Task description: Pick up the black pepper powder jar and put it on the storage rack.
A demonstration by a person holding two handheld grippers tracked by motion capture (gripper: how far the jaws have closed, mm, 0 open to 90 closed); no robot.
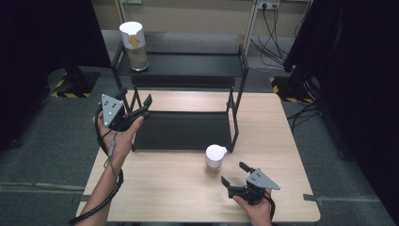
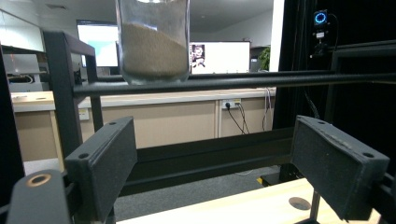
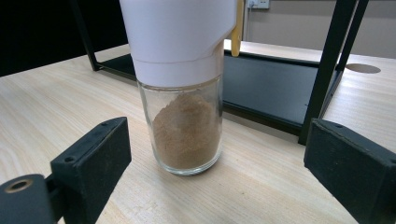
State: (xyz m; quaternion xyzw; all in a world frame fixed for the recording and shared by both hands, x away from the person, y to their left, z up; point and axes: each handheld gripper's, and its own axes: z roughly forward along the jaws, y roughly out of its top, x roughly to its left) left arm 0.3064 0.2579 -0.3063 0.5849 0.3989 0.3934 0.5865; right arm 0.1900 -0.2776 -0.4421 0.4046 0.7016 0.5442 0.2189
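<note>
We see a wood table (image 1: 179,188) w/ black rack (image 1: 186,129), grey floor. Jar (image 3: 187,93) stands upright, axis vertical, white lid up. Right claw (image 3: 224,172) & left claw (image 2: 224,168) wide open, empty.

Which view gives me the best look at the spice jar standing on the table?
The right gripper view: the spice jar stands close, upright ahead of the open right tongs, brown powder visible. The high view shows it small, from above.

- Clear glass jar (image 3: 187,130) with white lid, brown powder inside.
- Second jar (image 1: 133,44), white-lidded with a yellow tab, on a black shelf rack (image 1: 183,66).
- Pale wood-grain desk (image 1: 164,188).
- Black fingers (image 3: 91,163).
</note>
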